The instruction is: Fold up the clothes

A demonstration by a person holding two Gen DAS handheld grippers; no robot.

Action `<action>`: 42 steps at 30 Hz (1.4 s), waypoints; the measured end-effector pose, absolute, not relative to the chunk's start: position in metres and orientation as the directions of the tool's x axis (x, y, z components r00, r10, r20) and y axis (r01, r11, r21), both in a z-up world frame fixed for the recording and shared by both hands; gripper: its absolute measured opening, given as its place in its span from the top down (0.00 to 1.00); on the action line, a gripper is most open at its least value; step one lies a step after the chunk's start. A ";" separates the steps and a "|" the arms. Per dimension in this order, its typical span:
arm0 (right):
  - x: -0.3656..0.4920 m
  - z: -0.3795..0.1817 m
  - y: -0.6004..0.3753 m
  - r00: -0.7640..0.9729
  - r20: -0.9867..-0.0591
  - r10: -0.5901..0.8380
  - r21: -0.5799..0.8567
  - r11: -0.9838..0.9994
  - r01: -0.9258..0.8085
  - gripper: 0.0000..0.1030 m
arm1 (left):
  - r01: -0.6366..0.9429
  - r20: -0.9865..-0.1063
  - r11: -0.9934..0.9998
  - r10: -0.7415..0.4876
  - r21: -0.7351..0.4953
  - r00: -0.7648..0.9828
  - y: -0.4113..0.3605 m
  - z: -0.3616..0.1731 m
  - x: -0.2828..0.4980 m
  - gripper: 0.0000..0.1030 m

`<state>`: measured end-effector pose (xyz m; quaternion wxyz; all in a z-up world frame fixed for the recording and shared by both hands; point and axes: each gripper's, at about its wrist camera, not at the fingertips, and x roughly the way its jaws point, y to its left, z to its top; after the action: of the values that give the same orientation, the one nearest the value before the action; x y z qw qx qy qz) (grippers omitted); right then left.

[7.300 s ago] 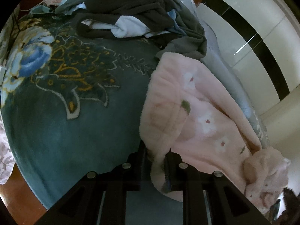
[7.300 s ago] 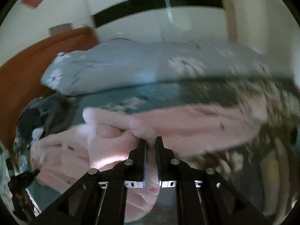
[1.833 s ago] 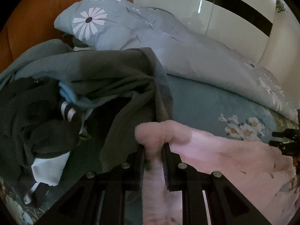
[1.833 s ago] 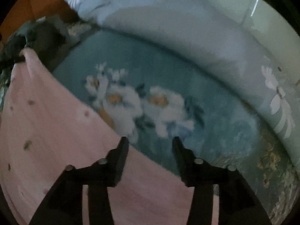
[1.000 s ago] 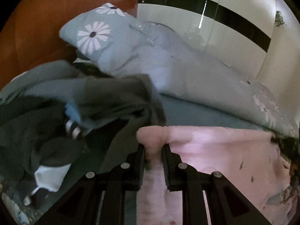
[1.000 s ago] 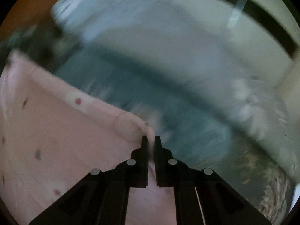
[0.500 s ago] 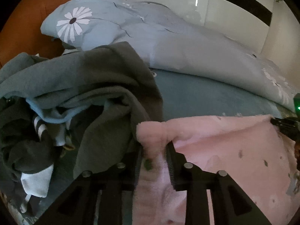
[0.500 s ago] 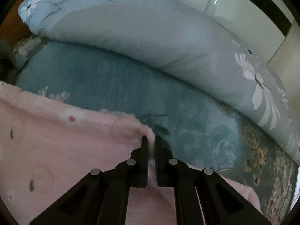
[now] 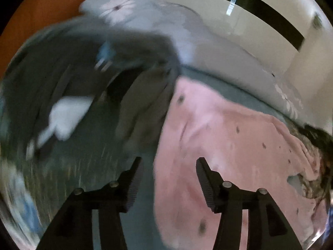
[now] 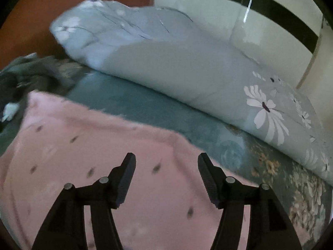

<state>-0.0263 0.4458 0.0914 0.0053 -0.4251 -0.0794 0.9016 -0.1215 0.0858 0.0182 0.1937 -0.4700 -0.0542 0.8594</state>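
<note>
A pink fleece garment (image 9: 233,145) with small dark spots lies spread flat on the teal floral bedspread (image 10: 149,106); the right wrist view shows the same pink garment (image 10: 100,158). My left gripper (image 9: 169,168) hovers over its left edge, jaws opening, nothing pinched between them. My right gripper (image 10: 166,166) hangs above the garment's far right part, jaws opening and clear of the fleece. The left wrist view is blurred by motion.
A heap of dark grey, blue and white clothes (image 9: 100,79) lies left of the pink garment. A rolled grey-blue daisy quilt (image 10: 187,66) runs along the far side of the bed. An orange headboard (image 10: 62,2) and a white wall with a black stripe stand behind.
Both grippers let go of the pink garment's top edge and opened wide. The garment dropped flat onto the bed. Both views pulled back from that edge.
</note>
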 end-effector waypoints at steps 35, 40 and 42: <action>0.029 0.045 0.343 -0.565 -0.744 -0.356 0.368 -0.925 0.099 0.92 | -0.186 -0.723 -0.824 0.560 -0.535 -0.405 0.071 -0.031 0.005 0.45; 0.037 0.015 0.399 -0.527 -0.773 -0.354 0.438 -0.898 -0.040 0.92 | -0.267 -0.685 -0.766 0.643 -0.585 -0.343 0.124 -0.028 0.000 0.45; 0.041 0.006 0.402 -0.518 -0.775 -0.362 0.448 -0.893 -0.047 0.91 | -0.293 -0.663 -0.736 0.677 -0.610 -0.320 0.146 -0.027 -0.005 0.45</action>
<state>0.0411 0.4023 0.0058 -0.0930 -0.4820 0.2120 0.8450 -0.0049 0.1456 -0.0272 0.3073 -0.4956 -0.1935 0.7890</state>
